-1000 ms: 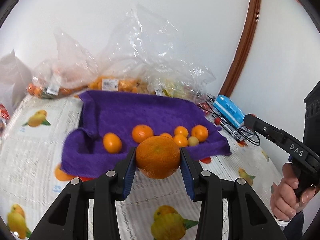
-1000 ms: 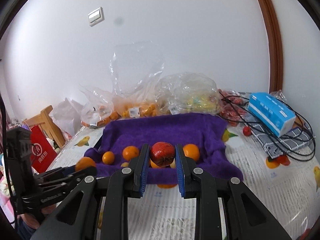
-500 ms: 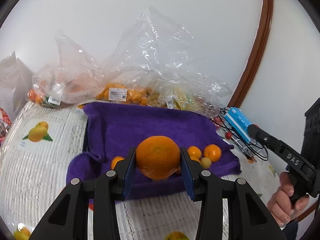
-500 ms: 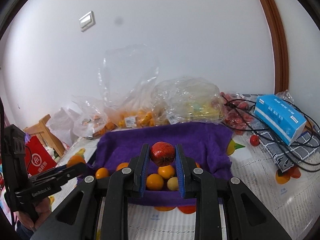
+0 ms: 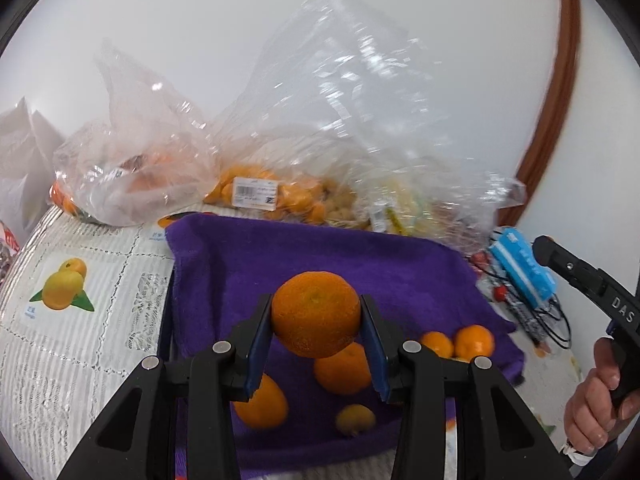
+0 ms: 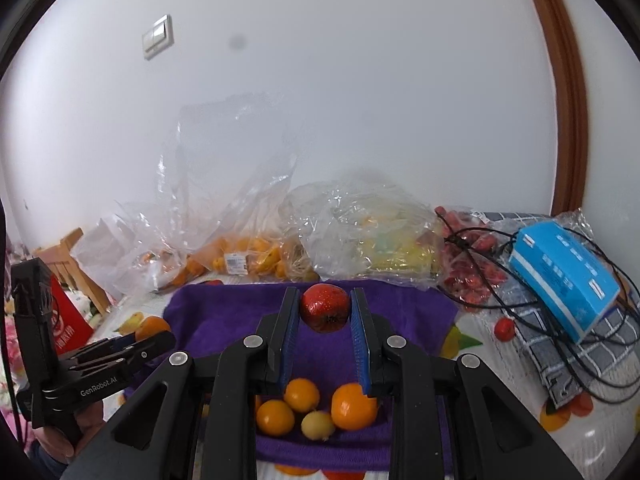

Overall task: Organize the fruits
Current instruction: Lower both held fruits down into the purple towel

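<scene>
Your left gripper clamps large orange, right gripper clamps red fruit, both above purple towel. Release high: fruit rolls, scatters small oranges.

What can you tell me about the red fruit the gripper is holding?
The red fruit is small, round and shiny, dark red with tiny pale speckles and a little dark puckered end facing the camera. The right gripper pinches it between its blue pads, one on each side, holding it up above the purple towel. Nothing else touches it. Below it, small orange fruits lie on the towel.
</scene>
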Motion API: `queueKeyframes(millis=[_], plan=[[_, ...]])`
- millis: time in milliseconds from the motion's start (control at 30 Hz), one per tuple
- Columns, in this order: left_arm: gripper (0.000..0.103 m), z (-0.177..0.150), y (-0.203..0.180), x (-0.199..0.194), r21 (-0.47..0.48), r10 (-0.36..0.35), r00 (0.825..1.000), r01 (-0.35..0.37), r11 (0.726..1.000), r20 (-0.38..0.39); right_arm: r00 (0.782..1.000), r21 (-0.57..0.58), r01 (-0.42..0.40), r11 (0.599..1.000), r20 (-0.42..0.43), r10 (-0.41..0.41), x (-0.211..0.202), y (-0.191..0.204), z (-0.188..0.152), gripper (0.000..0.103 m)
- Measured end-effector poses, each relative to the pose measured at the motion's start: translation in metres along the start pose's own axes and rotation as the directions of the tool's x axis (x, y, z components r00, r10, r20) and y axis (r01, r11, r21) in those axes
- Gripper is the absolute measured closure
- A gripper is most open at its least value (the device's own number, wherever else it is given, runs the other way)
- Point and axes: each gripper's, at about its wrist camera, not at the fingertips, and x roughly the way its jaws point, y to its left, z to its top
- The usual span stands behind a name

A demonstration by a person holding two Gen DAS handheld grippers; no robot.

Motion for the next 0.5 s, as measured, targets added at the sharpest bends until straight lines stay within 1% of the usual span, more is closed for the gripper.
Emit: queueKeyframes(millis=[67,167,267,400,500], plan=[[0.063,-0.002,0.008,0.008,-0.029,0.009,1.0,-0.01,1.0,-0.008,1.0,-0.01,-0.006,1.0,-0.009,0.006,0.01,-0.001,-0.002,0.078],[0.063,-0.006,0.023,0.019,-0.086,0.005,1.0,-0.006,0.996,-0.021,0.999,-0.007,-0.001,1.0,-0.045,0.0,0.032,-0.004,-0.009,0.078],[0.063,-0.009,0.03,0.023,-0.092,0.021,0.999,-0.024,0.996,-0.027,0.994,-0.001,0.018,1.0,-0.109,-0.018,0.052,-0.013,-0.022,0.078],[0.063,-0.012,0.032,0.027,-0.104,0.016,1.0,-0.017,0.994,-0.017,0.989,0.017,0.03,0.999,-0.149,-0.027,0.066,-0.02,-0.03,0.078],[0.063,-0.013,0.03,0.026,-0.091,0.029,1.0,-0.028,0.995,0.001,0.986,0.028,0.037,0.999,-0.164,-0.032,0.072,-0.026,-0.033,0.078]])
